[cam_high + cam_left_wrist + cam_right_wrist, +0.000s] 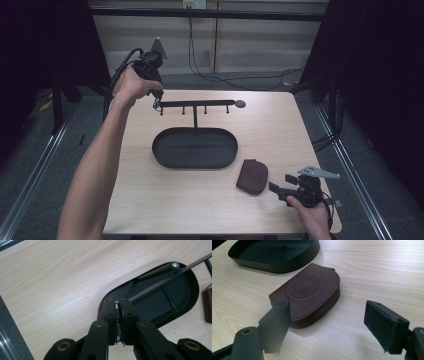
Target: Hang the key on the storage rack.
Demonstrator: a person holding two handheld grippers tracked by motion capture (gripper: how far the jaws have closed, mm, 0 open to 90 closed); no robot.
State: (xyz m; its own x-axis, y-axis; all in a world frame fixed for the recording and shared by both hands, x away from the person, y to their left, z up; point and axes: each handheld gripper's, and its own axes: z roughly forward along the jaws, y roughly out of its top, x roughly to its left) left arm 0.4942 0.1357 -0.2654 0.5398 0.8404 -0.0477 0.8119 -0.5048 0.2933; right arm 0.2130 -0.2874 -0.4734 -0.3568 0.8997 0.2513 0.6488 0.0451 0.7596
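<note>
A black oval tray [160, 156] sits mid-table, and a thin post rises from it to a horizontal bar [197, 103] with small hooks under it. At the bar's left end my left gripper [157, 102] points down. In the left gripper view it [118, 302] is shut on a thin silvery metal piece [116, 308], just above the tray's rim [195, 282]. What the piece is, I cannot tell. A brown leather zip pouch [252, 176] lies flat to the right of the tray. My right gripper [281, 182] stands open beside it. In the right gripper view the pouch [309, 293] lies just ahead of the gripper's [327, 308] spread jaws.
The light wooden table [280, 130] has bare room on its left and far right. The bar ends in a round knob [240, 104]. The tray's wall [274, 265] stands just behind the pouch. Cables lie on the floor beyond the table's far edge.
</note>
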